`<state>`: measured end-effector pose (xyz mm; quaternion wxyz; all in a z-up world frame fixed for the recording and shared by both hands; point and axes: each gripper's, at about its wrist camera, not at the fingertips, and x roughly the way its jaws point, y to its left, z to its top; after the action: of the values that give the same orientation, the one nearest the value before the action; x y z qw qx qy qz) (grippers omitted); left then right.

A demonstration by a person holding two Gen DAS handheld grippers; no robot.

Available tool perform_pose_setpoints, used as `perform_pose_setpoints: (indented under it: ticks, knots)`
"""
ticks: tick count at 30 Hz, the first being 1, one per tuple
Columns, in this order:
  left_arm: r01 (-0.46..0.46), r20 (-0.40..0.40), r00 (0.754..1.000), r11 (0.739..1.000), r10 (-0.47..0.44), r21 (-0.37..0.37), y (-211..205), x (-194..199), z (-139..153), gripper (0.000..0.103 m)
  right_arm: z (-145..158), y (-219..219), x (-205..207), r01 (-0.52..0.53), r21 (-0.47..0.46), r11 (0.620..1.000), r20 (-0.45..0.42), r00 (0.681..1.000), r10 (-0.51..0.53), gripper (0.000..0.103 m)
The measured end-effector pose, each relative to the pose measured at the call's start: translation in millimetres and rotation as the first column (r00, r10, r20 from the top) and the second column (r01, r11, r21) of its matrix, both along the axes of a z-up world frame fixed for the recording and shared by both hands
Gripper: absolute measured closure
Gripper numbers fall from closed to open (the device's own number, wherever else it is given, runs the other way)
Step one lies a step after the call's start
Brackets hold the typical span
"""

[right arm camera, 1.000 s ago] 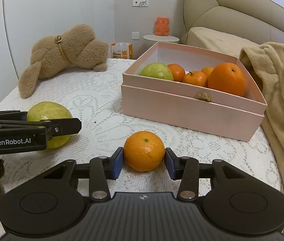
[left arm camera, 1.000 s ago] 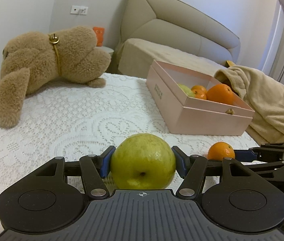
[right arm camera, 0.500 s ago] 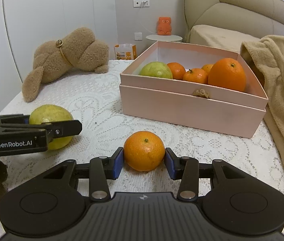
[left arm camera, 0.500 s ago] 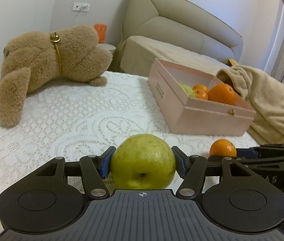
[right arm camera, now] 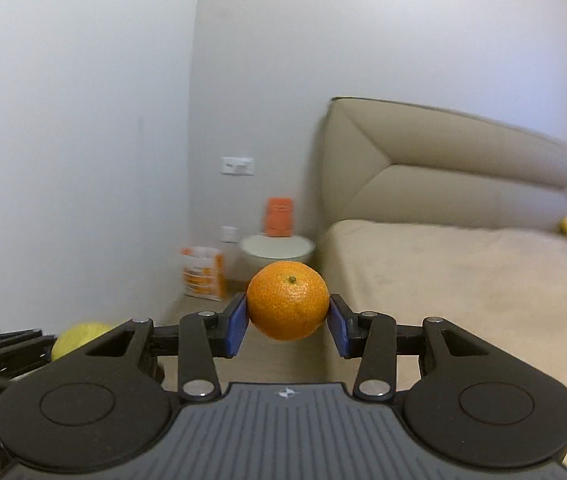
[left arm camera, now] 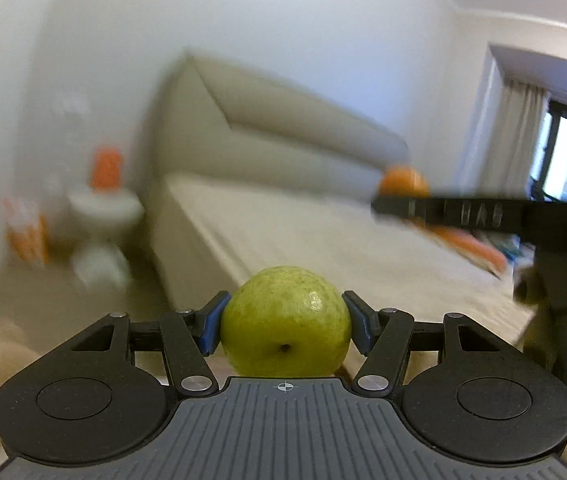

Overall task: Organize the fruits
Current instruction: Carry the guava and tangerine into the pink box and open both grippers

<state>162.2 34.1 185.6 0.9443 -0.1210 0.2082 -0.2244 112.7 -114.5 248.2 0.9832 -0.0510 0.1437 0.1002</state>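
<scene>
My left gripper (left arm camera: 285, 322) is shut on a yellow-green pear (left arm camera: 285, 330) and holds it up in the air. My right gripper (right arm camera: 288, 320) is shut on a small orange (right arm camera: 288, 306), also lifted. In the left wrist view the right gripper (left arm camera: 455, 210) shows at the right with the orange (left arm camera: 403, 180) above its fingers. In the right wrist view the pear (right arm camera: 81, 334) shows at lower left behind the left gripper's fingers (right arm camera: 7, 346). The pink fruit box is out of both views. The left wrist view is motion-blurred.
A beige bed (right arm camera: 463, 280) with a padded headboard (right arm camera: 443, 168) fills the right. A round white side table (right arm camera: 277, 250) with an orange figure (right arm camera: 279, 216) stands by the wall, an orange-and-white bag (right arm camera: 203, 272) beside it.
Both grippers have risen well above the lace-covered surface with their fruits and tilted up. The pink box, teddy bear and blanket have dropped out of view.
</scene>
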Motion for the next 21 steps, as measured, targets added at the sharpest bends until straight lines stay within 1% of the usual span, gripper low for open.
perform_pose_setpoints:
  ticks: [2, 4, 7, 9, 11, 12, 13, 14, 15, 16, 17, 18, 19, 21]
  knots:
    - [0.066, -0.105, 0.992, 0.998, -0.065, 0.011, -18, 21, -22, 0.037, 8, -7, 14, 0.041, -0.060, 0.997, -0.015, 0.999, -0.042, 0.061]
    - [0.113, -0.186, 0.978, 0.990, -0.095, 0.086, -41, 33, -53, 0.037, 4, -16, 22, 0.064, -0.075, 0.995, -0.043, 0.997, -0.067, 0.061]
    - [0.166, -0.264, 0.958, 0.966, -0.110, 0.200, -66, 41, -96, 0.037, -15, -31, 33, 0.060, -0.061, 0.996, -0.118, 0.991, -0.067, 0.061]
    - [0.194, -0.283, 0.951, 0.950, -0.121, 0.246, -75, 42, -115, 0.037, -31, -36, 39, 0.056, -0.060, 0.997, -0.168, 0.984, -0.065, 0.061]
    - [0.217, -0.290, 0.949, 0.926, -0.126, 0.308, -83, 41, -128, 0.037, -49, -38, 47, 0.050, -0.084, 0.995, -0.212, 0.975, -0.067, 0.061]
    - [0.223, -0.286, 0.950, 0.913, -0.125, 0.341, -86, 38, -132, 0.036, -56, -37, 50, 0.047, -0.099, 0.994, -0.229, 0.971, -0.068, 0.061]
    - [0.214, -0.262, 0.957, 0.912, -0.124, 0.350, -84, 36, -134, 0.036, -65, -35, 54, 0.044, -0.111, 0.993, -0.247, 0.967, -0.070, 0.061]
    - [0.200, -0.228, 0.966, 0.916, -0.124, 0.348, -80, 32, -133, 0.036, -72, -33, 56, 0.040, -0.116, 0.992, -0.260, 0.963, -0.070, 0.061]
    - [0.183, -0.192, 0.974, 0.925, -0.123, 0.332, -75, 27, -129, 0.038, -79, -32, 59, 0.034, -0.118, 0.992, -0.278, 0.958, -0.066, 0.061]
    - [0.168, -0.154, 0.980, 0.940, -0.126, 0.299, -69, 24, -123, 0.039, -84, -31, 61, 0.029, -0.115, 0.993, -0.292, 0.955, -0.061, 0.061]
    - [0.152, -0.112, 0.986, 0.956, -0.127, 0.250, -58, 16, -116, 0.039, -88, -32, 66, 0.023, -0.107, 0.994, -0.307, 0.950, -0.055, 0.061]
    - [0.136, -0.083, 0.989, 0.968, -0.120, 0.213, -50, 10, -111, 0.038, -93, -31, 69, 0.016, -0.100, 0.995, -0.324, 0.945, -0.048, 0.061]
    - [0.111, -0.060, 0.993, 0.977, -0.101, 0.184, -44, 7, -106, 0.038, -97, -30, 70, 0.012, -0.096, 0.995, -0.338, 0.940, -0.044, 0.061]
    - [0.029, -0.026, 0.999, 0.990, -0.025, 0.141, -23, -7, -98, 0.039, -105, -25, 78, 0.005, -0.089, 0.996, -0.368, 0.929, -0.038, 0.061]
